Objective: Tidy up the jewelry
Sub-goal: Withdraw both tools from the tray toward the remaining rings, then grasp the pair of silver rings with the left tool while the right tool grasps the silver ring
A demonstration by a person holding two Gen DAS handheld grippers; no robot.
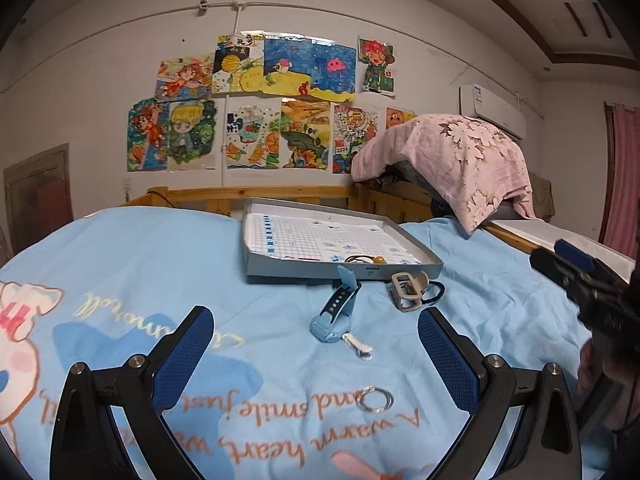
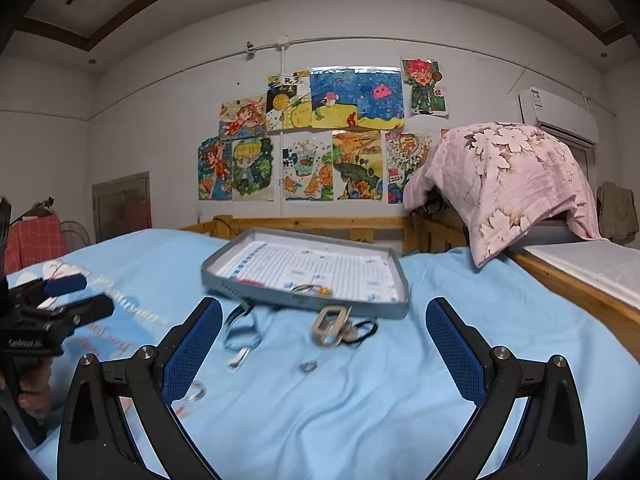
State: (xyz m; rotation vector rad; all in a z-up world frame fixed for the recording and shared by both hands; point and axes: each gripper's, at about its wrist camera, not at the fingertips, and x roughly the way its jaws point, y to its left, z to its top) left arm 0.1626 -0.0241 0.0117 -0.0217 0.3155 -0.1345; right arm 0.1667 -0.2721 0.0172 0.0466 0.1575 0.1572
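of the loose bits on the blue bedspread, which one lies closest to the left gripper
The clear ring, lying flat on the printed lettering just ahead of the left gripper. The white clip, blue watch and beige claw clip lie farther off, toward the tray.

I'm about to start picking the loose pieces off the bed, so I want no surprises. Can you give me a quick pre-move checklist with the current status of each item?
1. Left tool open, holding nothing: ok.
2. Right tool open, holding nothing: ok.
3. Grey tray upright on the blue sheet, with free room inside: ok.
4. Blue watch, white clip, beige claw clip and ring lie loose in front of the tray, uncovered: ok.
5. Black hair tie separate from the claw clip: not ok, they touch.
6. Right wrist view sharp enough to aim: not ok, blurred.
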